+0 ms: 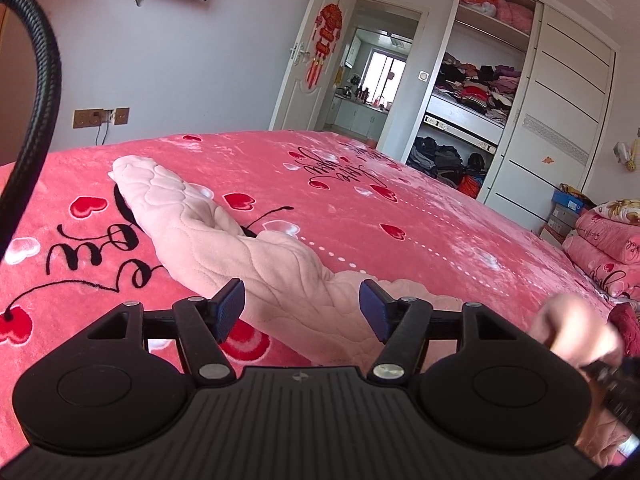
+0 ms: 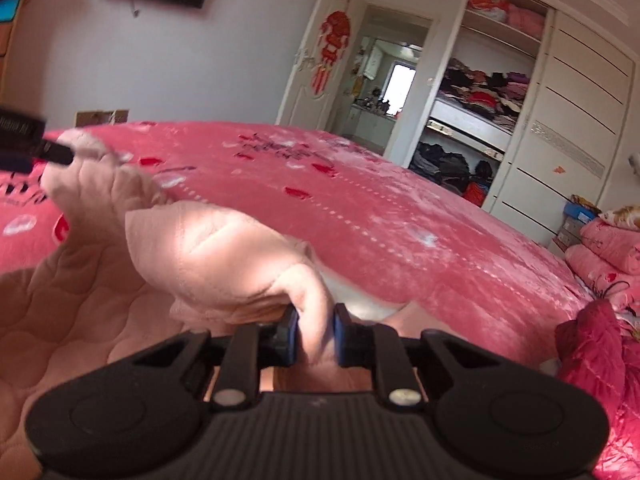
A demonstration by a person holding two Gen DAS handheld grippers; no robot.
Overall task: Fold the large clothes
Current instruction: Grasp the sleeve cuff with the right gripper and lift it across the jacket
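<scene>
On the "Love" blanket [image 1: 360, 208], left tool [image 1: 302, 312] spread; right tool [image 2: 314, 334] pinching seemingly pink quilted garment [image 2: 208, 256].

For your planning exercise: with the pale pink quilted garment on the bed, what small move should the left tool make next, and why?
Probably close the left tool on the sleeve lying between its open pads. The right tool already pinches a fold of the garment, so both ends would be held.

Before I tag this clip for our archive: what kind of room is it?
A home bedroom, most likely. A bed under a pink heart-print blanket fills the view, an open wardrobe holds stacked clothes, and folded quilts sit at the right.
</scene>
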